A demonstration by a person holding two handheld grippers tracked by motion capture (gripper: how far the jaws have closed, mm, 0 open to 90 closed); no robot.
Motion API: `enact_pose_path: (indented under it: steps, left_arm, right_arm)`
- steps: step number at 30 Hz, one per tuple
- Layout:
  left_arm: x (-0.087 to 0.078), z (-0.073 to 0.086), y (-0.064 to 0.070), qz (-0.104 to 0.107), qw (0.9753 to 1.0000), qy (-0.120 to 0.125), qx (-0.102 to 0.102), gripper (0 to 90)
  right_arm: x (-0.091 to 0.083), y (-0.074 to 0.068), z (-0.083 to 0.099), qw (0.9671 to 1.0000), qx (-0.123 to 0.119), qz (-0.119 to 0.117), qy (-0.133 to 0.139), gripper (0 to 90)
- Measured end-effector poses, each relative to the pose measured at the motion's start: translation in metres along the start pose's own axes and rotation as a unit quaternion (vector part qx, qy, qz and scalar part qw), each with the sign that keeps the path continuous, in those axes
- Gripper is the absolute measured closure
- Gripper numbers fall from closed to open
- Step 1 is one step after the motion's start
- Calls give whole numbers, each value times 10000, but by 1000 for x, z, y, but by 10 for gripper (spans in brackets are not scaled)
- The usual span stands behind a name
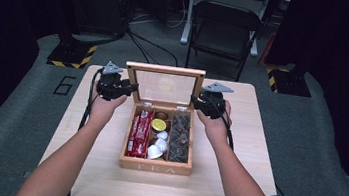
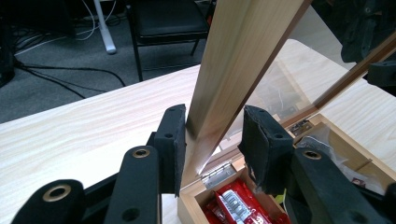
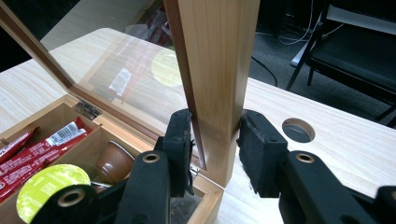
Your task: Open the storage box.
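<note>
Lid (image 1: 164, 85): upright on the tea box (image 1: 155, 166), mid-table (image 1: 98, 169).
Left gripper (image 2: 212, 137): you straddle lid's left edge, loose.
Right gripper (image 3: 215, 135): pinching its right edge.
Left: swinging it.

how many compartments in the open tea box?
3, side by side in the wooden tea box: left compartment holds red packets, middle compartment holds capsules and white pods, right compartment holds dark sachets. Any dividers beneath the contents would be hidden.
</note>
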State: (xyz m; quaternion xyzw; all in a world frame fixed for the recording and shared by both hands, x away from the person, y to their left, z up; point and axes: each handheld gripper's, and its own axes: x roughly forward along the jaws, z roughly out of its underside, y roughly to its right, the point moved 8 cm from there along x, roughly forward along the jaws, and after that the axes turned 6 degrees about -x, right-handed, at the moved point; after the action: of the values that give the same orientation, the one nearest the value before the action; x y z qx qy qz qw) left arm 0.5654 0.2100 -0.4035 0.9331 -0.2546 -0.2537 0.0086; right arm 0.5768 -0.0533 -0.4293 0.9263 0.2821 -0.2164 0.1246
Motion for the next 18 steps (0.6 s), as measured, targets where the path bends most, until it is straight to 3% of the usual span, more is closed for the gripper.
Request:
enact_pose_path:
  steps: [3, 18]
  left_arm:
    - [2, 0, -1, -12, 10000, 24, 76, 599]
    - [9, 4, -6, 68, 10000, -13, 11, 635]
  right_arm:
    - [1, 1, -1, 10000, -28, 24, -4, 644]
    - [3, 2, -2, 10000, 13, 31, -19, 645]
